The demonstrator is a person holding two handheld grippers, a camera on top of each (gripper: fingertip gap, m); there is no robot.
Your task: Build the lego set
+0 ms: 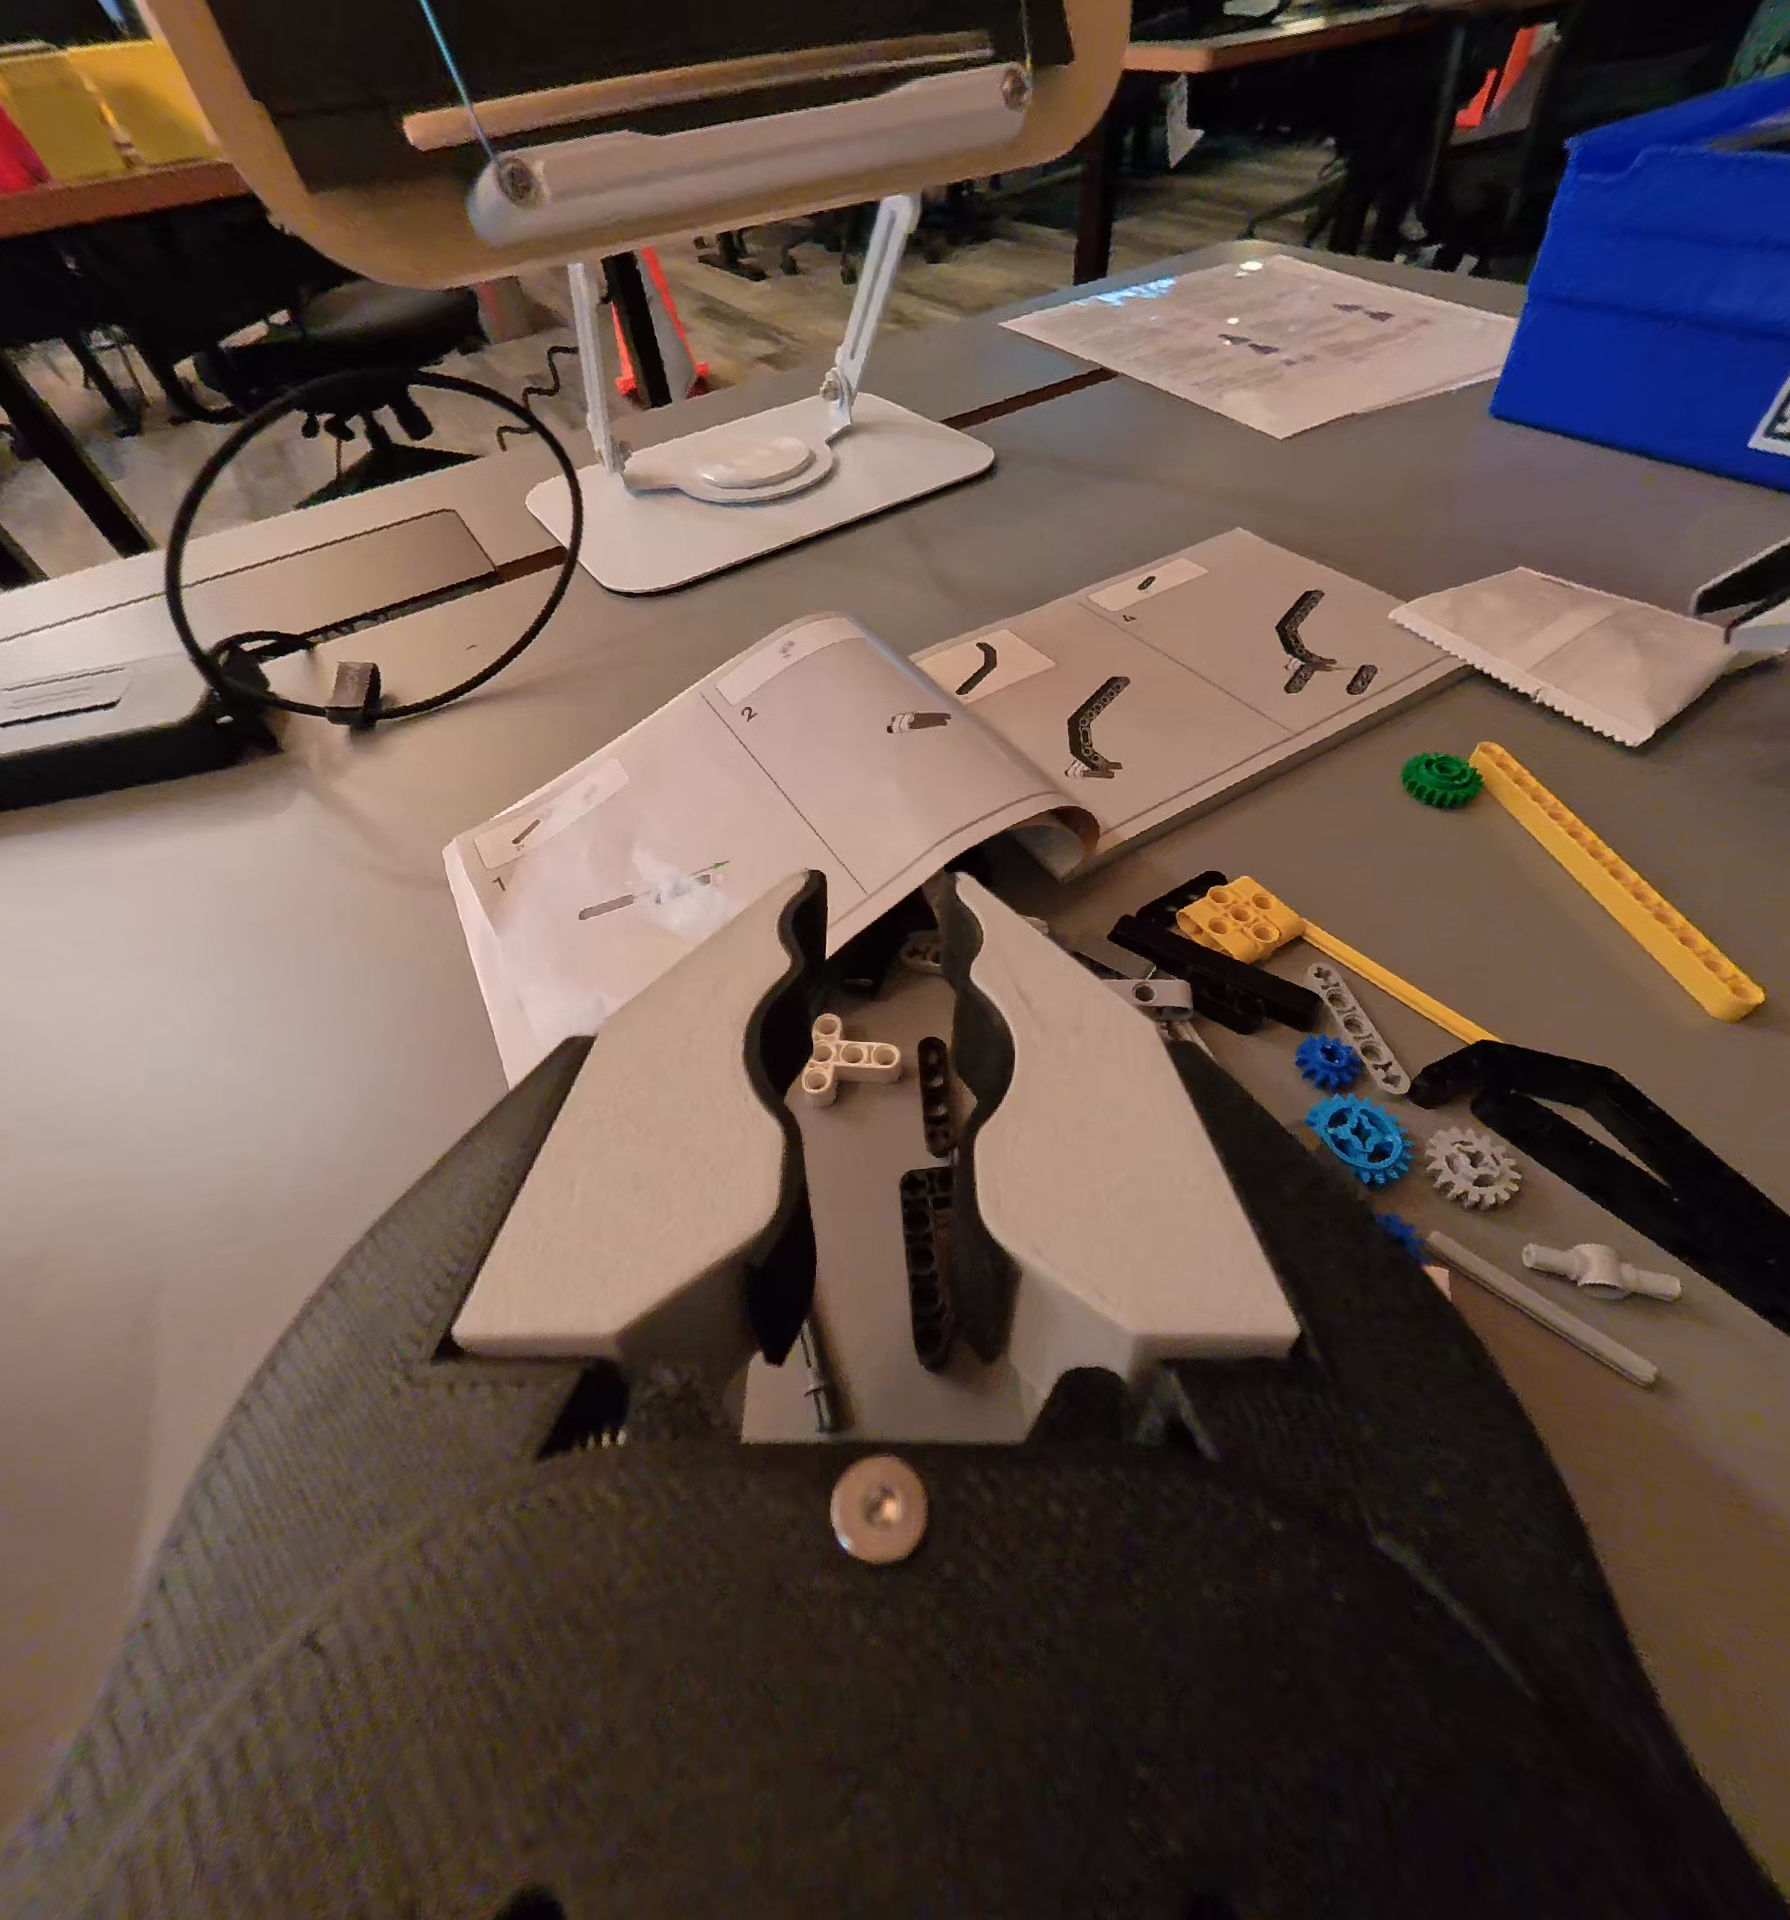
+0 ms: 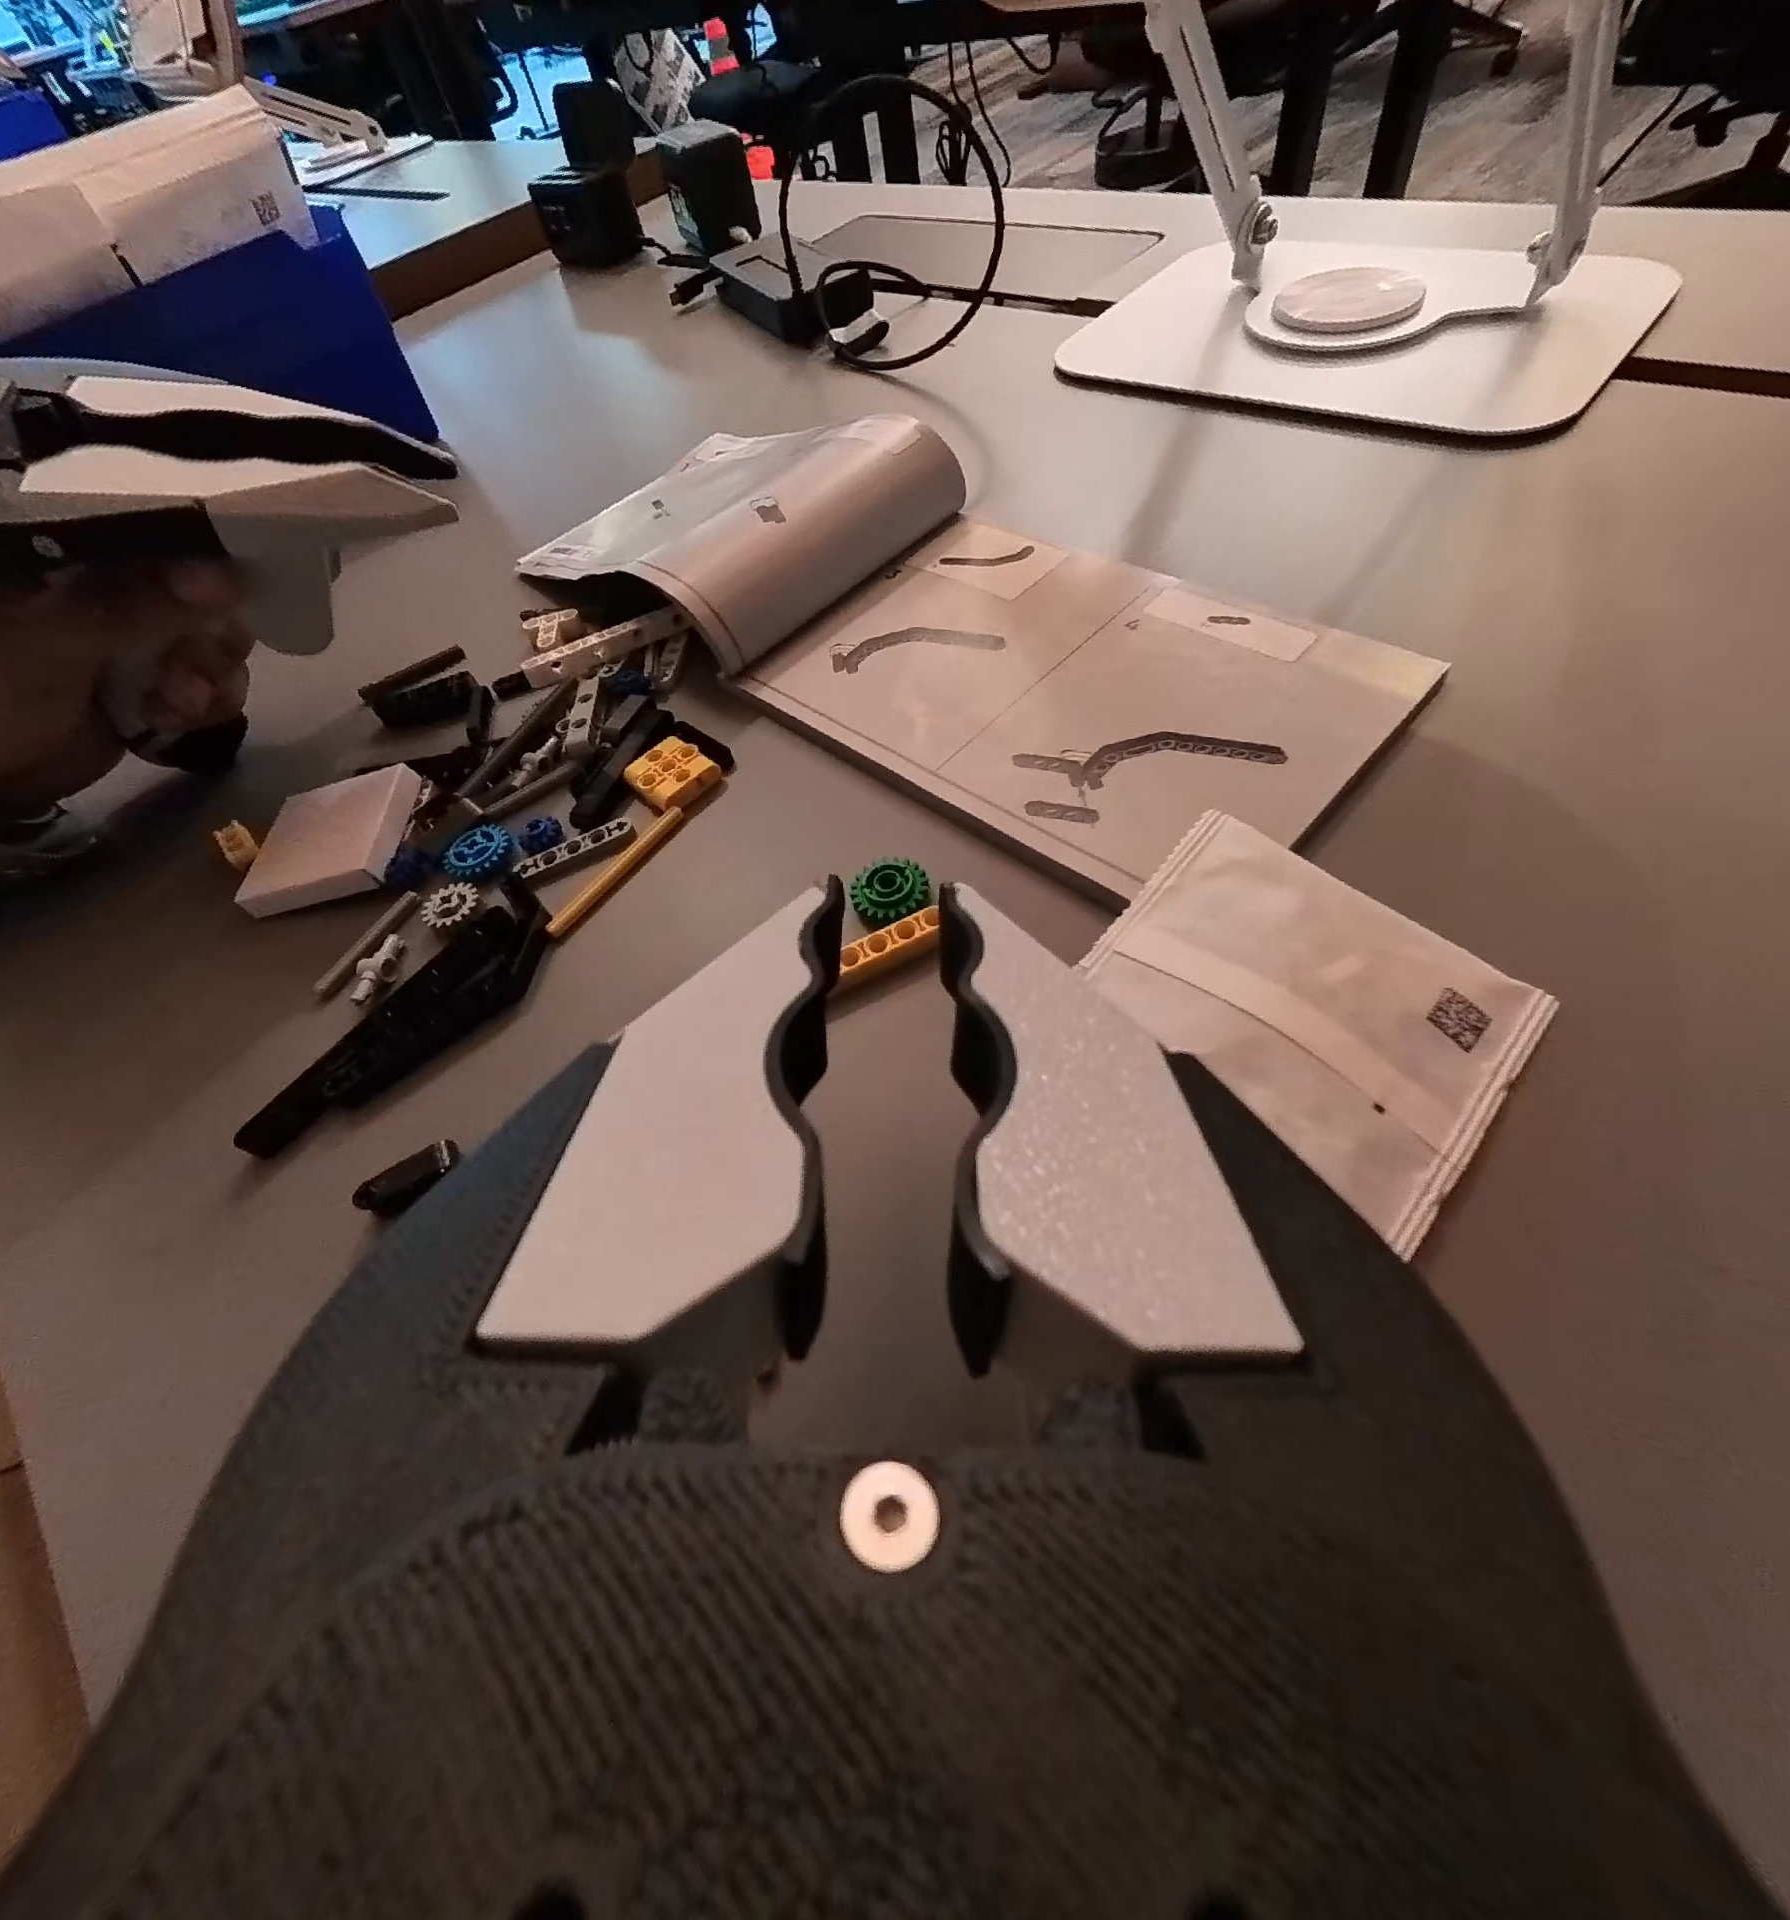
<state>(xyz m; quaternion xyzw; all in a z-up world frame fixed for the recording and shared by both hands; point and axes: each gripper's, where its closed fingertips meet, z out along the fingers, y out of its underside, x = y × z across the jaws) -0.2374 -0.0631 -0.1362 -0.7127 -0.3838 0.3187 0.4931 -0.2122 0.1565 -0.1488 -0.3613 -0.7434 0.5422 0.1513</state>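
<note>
Loose Lego Technic pieces lie on the grey table (image 1: 247,1039). My left gripper (image 1: 886,894) is open and empty. It hovers over a white T-shaped piece (image 1: 849,1060) and black beams (image 1: 927,1257) at the curled page of the open instruction booklet (image 1: 870,748). My right gripper (image 2: 888,899) is open and empty, just above the table. A green gear (image 2: 889,891) and the end of a long yellow beam (image 2: 886,951) show between its tips. To the left lie blue gears (image 2: 475,850), a yellow block (image 2: 671,774) and a black frame (image 2: 403,1029).
A white paper bag (image 2: 1317,1039) lies right of my right gripper. A white stand base (image 2: 1369,322) and a looped black cable (image 1: 371,540) sit behind the booklet. A blue bin (image 1: 1701,260) stands at the table's edge. A small white box (image 2: 335,831) lies among the pieces. Spacing between my two grippers at the tips: around 25 centimetres. It is some 6 centimetres from my left tips to the white T-shaped piece (image 1: 849,1060). It turns up in the right wrist view (image 2: 545,632) as well. It is some 11 centimetres from my left tips to the yellow block (image 2: 671,774). Seen from the left wrist view (image 1: 1250,914) as well.
</note>
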